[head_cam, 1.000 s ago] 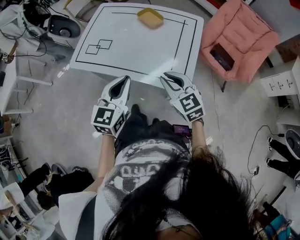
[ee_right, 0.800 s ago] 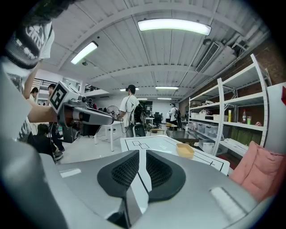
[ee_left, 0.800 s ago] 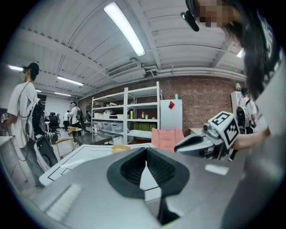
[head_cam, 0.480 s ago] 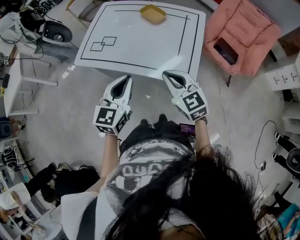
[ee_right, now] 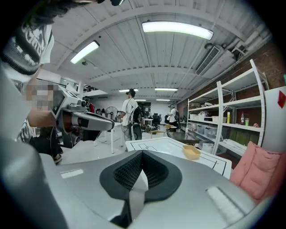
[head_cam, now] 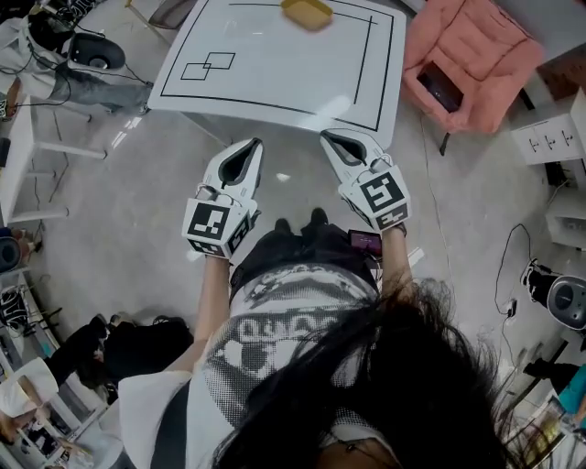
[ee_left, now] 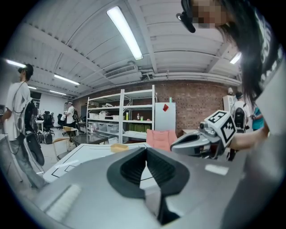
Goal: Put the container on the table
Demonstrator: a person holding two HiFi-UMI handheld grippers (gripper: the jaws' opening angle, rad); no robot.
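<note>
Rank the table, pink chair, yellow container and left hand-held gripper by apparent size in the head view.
1. table
2. pink chair
3. left hand-held gripper, though nearness to the camera inflates it
4. yellow container, smallest and farthest

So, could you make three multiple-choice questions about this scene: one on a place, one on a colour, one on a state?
1. Where is the yellow container? A: on the floor. B: on the white table, near its far edge. C: on a shelf.
2. What colour is the padded seat beside the table? A: pink. B: green. C: black.
3. How are the left gripper's jaws? A: wide apart. B: shut on the container. C: together, holding nothing.
Answers: B, the head view shows it on the tabletop; A, its cushions are pink; C, the left gripper view shows the tips meeting.
</note>
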